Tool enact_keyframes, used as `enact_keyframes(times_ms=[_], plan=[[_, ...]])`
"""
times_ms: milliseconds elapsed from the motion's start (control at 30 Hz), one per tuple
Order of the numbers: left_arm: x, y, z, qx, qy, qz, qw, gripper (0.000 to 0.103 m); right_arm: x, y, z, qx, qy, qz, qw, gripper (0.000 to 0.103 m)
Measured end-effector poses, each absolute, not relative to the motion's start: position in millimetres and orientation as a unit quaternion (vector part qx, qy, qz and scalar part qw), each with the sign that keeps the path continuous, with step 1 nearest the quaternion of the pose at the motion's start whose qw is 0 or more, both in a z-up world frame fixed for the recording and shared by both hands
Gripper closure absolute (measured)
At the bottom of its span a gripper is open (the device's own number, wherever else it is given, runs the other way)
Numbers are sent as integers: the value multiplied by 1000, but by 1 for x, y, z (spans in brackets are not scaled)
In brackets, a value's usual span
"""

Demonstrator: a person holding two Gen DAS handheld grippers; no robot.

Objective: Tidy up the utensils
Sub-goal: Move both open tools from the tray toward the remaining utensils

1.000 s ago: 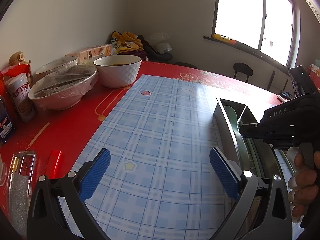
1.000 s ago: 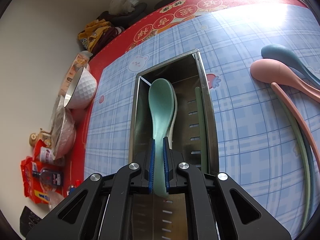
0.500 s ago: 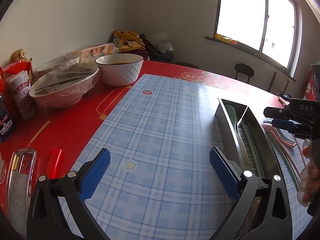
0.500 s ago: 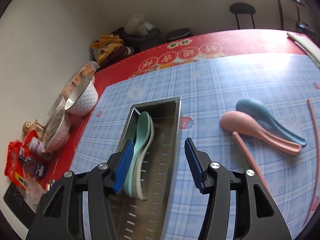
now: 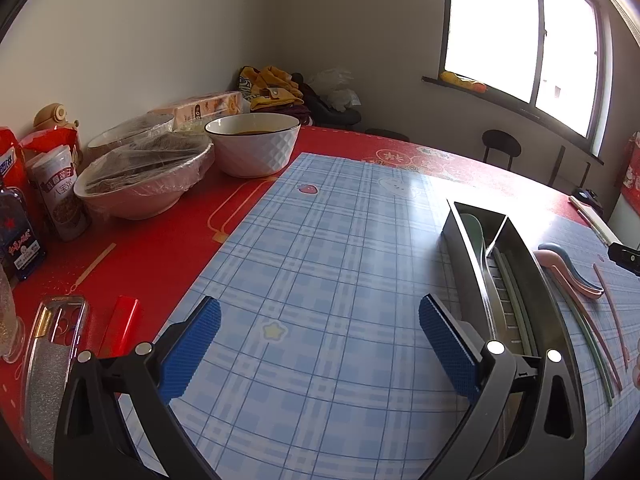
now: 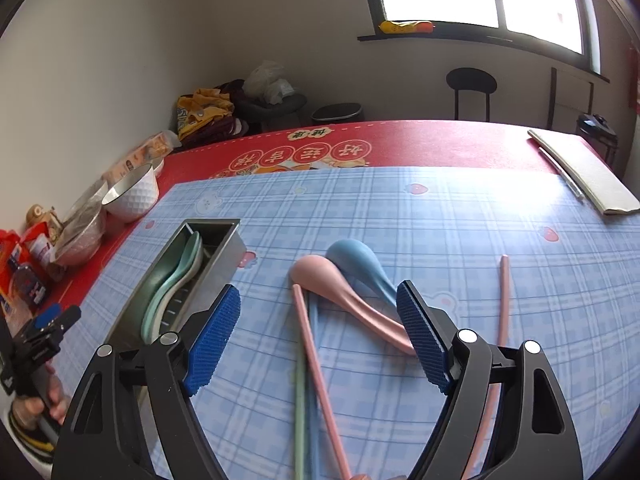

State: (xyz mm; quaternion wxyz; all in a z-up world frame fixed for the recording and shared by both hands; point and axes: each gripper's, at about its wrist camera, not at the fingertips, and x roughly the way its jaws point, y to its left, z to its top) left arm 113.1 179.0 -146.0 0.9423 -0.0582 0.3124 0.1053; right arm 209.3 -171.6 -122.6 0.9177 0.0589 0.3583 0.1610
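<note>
the right claw hangs wide apart with nothing between its blue pads; its jaws have just been opening, and the green spoon it let go of now lies in the metal tray. the left claw is just as wide and empty, hovering over bare checked mat on the side of the tray away from the loose utensils.

closest to the right claw, just beside the tray on its window side, lie the pink chopstick and a green one, their near ends running under the claw. a little farther from the tray the pink spoon rests with the blue spoon touching its far edge, handles crossing. another pink chopstick lies well apart from the tray.

the risk i see is the next pick: the two spoons overlap, so pads closing on the pink handle could drag or flip the blue one. the thin chopsticks lie flat on the slick tabletop and could skid or roll out of a pinch.
</note>
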Motion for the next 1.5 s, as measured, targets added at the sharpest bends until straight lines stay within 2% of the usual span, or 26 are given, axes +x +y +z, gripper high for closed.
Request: enact_keyframes(times_ms=[200, 433, 567, 700, 833, 967, 1233, 1500], plan=[[111, 164, -124, -59, 313, 128, 939, 9, 204, -219, -134, 61, 343, 167, 922, 16], [117, 82, -81, -14, 304, 97, 948, 31, 211, -262, -141, 116, 329, 174, 921, 16], [131, 31, -77, -19, 324, 61, 944, 43, 213, -276, -148, 152, 333, 182, 913, 16], [146, -20, -87, -12, 354, 19, 935, 50, 209, -286, -146, 175, 325, 190, 910, 16], [161, -61, -103, 4, 382, -10, 924, 64, 209, -294, -148, 188, 335, 179, 906, 16], [172, -80, -125, -3, 410, -36, 911, 88, 207, -299, -148, 197, 334, 178, 904, 16], [178, -91, -161, 4, 450, -36, 892, 91, 205, -304, -146, 209, 332, 183, 902, 16], [202, -91, -163, -71, 496, -50, 864, 90, 205, -309, -148, 220, 335, 177, 899, 16]])
